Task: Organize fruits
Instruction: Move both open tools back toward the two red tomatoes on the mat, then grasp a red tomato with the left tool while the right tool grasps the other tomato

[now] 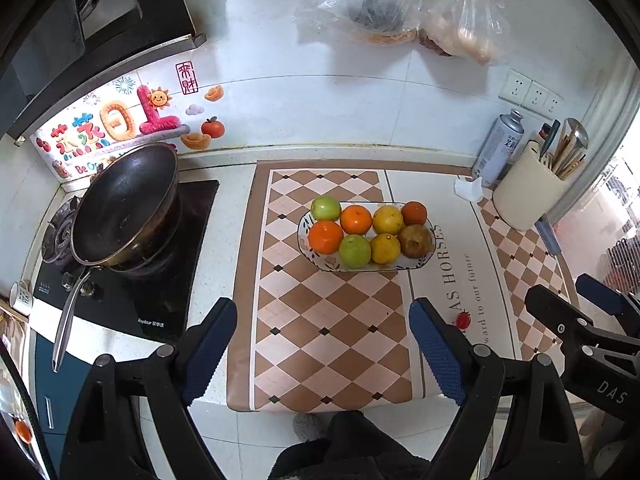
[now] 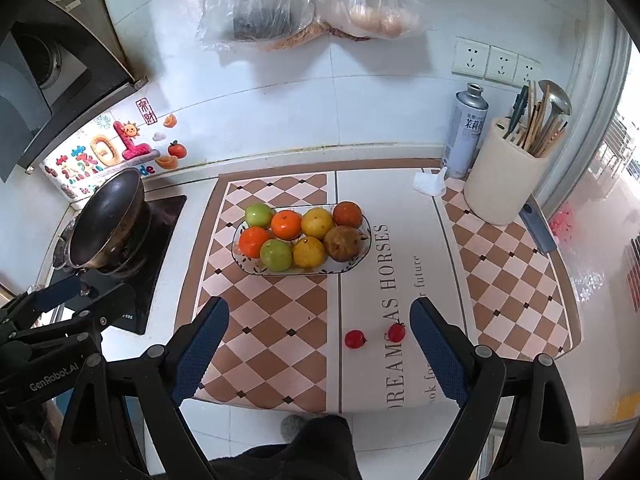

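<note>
Near the desk's (image 2: 520, 280) front edge both tongs, left (image 1: 322, 344) and right (image 2: 320, 344), hang spread and empty; bare mat lies before the fruit plate (image 2: 360, 256), two cherry tomatoes (image 2: 355, 339) loose, wok (image 2: 108, 220) leftward.

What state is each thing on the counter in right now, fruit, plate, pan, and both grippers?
Plate: on the mat, filled with eight fruits in two rows.
Cherry tomatoes: two, loose on the mat, off the plate.
Pan: on the stove, empty.
Spray can: upright, uncapped.
Utensil holder: upright, full.
Left gripper: open, holding nothing.
Right gripper: open, holding nothing.
</note>
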Available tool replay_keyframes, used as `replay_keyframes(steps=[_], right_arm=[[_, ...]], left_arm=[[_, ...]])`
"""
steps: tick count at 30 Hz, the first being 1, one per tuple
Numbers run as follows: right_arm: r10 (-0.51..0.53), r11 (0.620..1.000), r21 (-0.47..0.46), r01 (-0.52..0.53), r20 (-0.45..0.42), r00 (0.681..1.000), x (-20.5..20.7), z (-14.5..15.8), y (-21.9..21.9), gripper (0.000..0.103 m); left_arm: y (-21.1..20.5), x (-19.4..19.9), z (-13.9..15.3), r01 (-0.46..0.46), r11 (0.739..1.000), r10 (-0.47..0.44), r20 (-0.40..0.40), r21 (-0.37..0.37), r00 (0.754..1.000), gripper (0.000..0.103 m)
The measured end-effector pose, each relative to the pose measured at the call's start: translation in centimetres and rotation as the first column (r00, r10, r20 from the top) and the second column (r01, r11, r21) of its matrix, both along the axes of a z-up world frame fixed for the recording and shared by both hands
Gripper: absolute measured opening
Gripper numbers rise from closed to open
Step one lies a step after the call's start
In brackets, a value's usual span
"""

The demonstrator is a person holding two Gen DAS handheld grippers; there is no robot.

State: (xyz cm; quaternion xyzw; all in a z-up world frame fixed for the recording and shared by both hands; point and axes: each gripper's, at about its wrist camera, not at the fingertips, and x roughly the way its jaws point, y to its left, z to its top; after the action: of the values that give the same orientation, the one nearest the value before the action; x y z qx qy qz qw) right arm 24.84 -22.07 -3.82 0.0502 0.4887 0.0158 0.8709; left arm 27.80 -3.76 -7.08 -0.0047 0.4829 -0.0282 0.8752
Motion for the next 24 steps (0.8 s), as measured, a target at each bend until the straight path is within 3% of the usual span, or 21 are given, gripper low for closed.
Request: replay_keyframes(steps=[3,4,5,10,13,18,22,24], right_arm=[[-0.023,0.999,0.028,0.023,0.002,1.0,-0.2,0.0,-0.6,0.094],[-0.034,0.999,0.042,0.033,0.01,0.999,-0.3,-0.1,-1.1,0.094],[-0.042,0.998,0.05,0.041,0.018,0.999,-0.2,-0.2,-1.4,0.094],[-0.09,0.988,0.124,0.094,-0.039,0.995,1.0,-3.2,-4.9,0.094],[-0.111,0.984,0.126,0.124,-0.101,0.989,2.4,-6.7,-7.8,0.094],[-0.104,0.982,0.131,0.14,-0.246,0.964,4.7,-13.8,-11.7,0.093],[-0.074,0.981,0.144,0.13,-0.34,0.938,5.9,-19.1,-13.9,0.067],[-0.055,0.977,0.171,0.126,-0.367,0.929,6.5,-21.5,-14.8,0.063]], left_arm=[[-0.1,-0.2,-0.1,0.009,1.0,-0.009,0.004,-0.01,1.0,0.09],[-0.2,-0.2,-0.2,0.012,1.0,-0.012,0.001,-0.007,1.0,0.1],[-0.3,-0.1,-0.3,0.018,1.0,-0.018,0.0,-0.009,1.0,0.102],[-1.2,1.2,-1.9,-0.002,1.0,0.001,0.005,0.011,1.0,0.103],[-2.5,2.6,-4.5,-0.013,0.999,0.013,-0.007,0.047,1.0,0.103],[-5.8,5.5,-11.7,-0.01,0.998,0.02,-0.167,0.065,0.986,0.102],[-8.4,7.0,-16.8,-0.007,0.999,0.02,-0.282,0.046,0.959,0.102],[-9.8,7.5,-18.8,0.002,0.999,0.012,-0.329,0.042,0.944,0.102]])
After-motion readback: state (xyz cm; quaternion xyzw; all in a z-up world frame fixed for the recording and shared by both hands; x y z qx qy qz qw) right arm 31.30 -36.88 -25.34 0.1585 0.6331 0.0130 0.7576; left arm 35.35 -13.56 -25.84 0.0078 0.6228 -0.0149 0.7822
